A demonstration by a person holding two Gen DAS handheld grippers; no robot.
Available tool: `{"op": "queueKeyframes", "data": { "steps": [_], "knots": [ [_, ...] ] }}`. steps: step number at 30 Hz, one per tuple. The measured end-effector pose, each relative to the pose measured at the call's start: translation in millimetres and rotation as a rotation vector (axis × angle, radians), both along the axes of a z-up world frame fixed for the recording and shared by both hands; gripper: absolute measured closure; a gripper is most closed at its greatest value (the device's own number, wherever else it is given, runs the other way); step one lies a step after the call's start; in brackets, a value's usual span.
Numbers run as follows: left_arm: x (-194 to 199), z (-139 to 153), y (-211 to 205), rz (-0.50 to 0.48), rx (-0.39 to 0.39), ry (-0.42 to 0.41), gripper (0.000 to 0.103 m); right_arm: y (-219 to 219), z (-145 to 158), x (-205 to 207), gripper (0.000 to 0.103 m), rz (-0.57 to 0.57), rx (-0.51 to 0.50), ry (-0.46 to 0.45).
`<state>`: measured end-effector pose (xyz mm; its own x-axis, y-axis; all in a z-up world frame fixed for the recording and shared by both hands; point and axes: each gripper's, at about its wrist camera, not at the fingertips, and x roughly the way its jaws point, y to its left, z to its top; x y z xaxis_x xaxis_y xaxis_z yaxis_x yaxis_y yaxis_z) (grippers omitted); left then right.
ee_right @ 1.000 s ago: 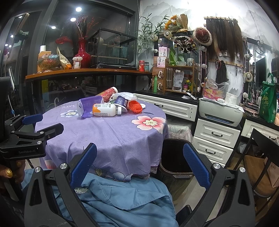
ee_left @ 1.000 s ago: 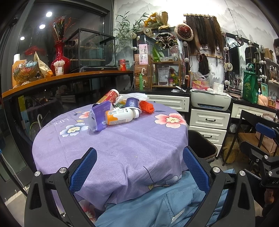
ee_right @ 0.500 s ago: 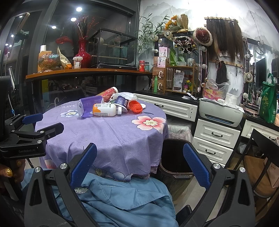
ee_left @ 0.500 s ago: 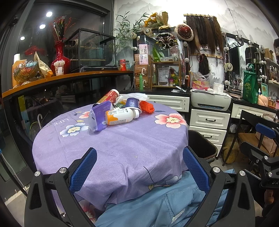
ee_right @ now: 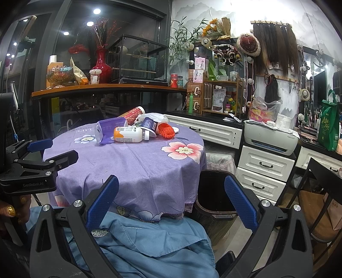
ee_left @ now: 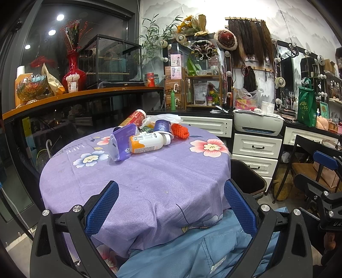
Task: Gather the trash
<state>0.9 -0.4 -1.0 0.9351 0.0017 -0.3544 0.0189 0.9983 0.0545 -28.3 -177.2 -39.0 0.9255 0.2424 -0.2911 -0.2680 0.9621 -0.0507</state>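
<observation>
Both views were evenly and fairly brightly lit from above, and round ceiling lights (ee_left: 60, 17) were seen as glaring white spots reflected in the dark glass wall (ee_right: 128, 25) at the upper left of each frame. The white wall (ee_left: 299, 25) at the upper right was nearly washed out, while only soft shadows were cast on the purple tablecloth (ee_left: 149, 175). Strong fisheye bending was seen at the edges, the corners were blacked out, and the middle was rendered sharp.
</observation>
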Motion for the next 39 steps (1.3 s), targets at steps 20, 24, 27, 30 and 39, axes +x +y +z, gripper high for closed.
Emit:
{"op": "queueKeyframes", "data": {
  "steps": [20,24,27,30,39],
  "knots": [
    [-2,-1,2,-0.001,0.001,0.001,0.005,0,0,0,0.005,0.000,-0.001,0.001],
    [-2,-2,3,0.000,0.003,0.004,0.005,0,0,0,0.005,0.000,-0.005,0.002],
    [3,-4,3,0.005,0.013,0.015,0.005,1,-1,3,0.005,-0.001,-0.021,0.014],
    [10,-12,4,0.017,0.026,0.043,0.005,4,-7,12,0.005,0.024,-0.040,0.059],
    [64,-24,43,-0.005,-0.013,0.183,0.005,33,-25,71,0.005,0.182,-0.140,0.215]
  ]
}}
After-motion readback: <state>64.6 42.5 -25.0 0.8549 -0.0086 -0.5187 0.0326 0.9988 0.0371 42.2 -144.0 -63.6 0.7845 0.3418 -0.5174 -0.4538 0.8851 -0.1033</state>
